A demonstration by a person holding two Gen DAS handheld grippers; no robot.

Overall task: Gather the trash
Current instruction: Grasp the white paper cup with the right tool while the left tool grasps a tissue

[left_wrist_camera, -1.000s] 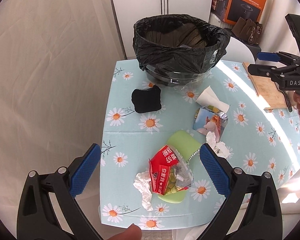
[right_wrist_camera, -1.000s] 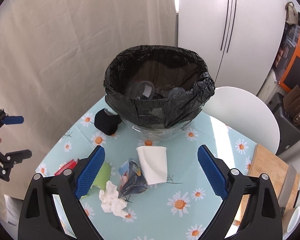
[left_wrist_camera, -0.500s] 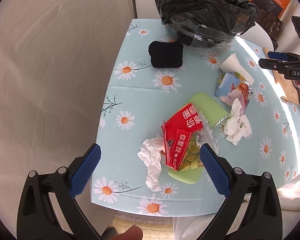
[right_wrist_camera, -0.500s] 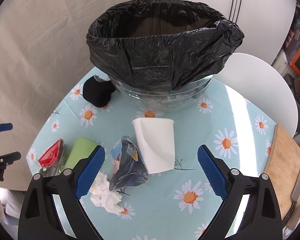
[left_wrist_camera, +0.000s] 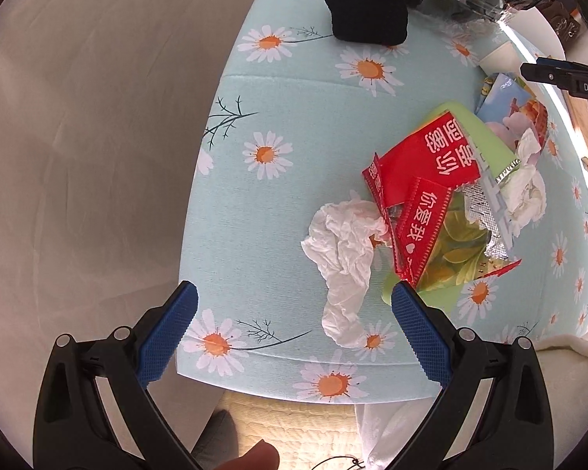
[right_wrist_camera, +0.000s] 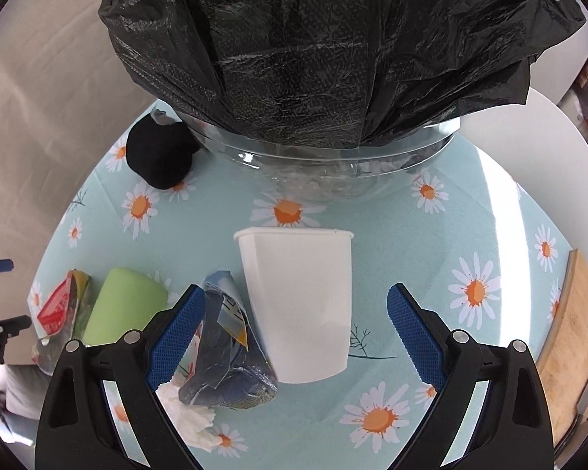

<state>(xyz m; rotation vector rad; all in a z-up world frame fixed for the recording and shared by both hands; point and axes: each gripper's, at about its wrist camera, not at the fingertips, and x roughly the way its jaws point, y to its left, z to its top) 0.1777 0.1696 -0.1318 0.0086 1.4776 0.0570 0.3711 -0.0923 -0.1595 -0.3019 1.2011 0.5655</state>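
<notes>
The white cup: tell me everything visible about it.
The white cup looks like plain paper, tapered, with a rolled rim. It lies on its side on the daisy tablecloth, mouth toward the bin, base toward the camera, between the open fingers of the right gripper, untouched. A blue wrapper lies against its left side.

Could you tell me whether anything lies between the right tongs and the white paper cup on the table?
Nothing visible does. The cup lies on its side straight ahead, framed between the open right tongs. The blue wrapper lies right beside the cup by the left finger and could get pinched along with it.
</notes>
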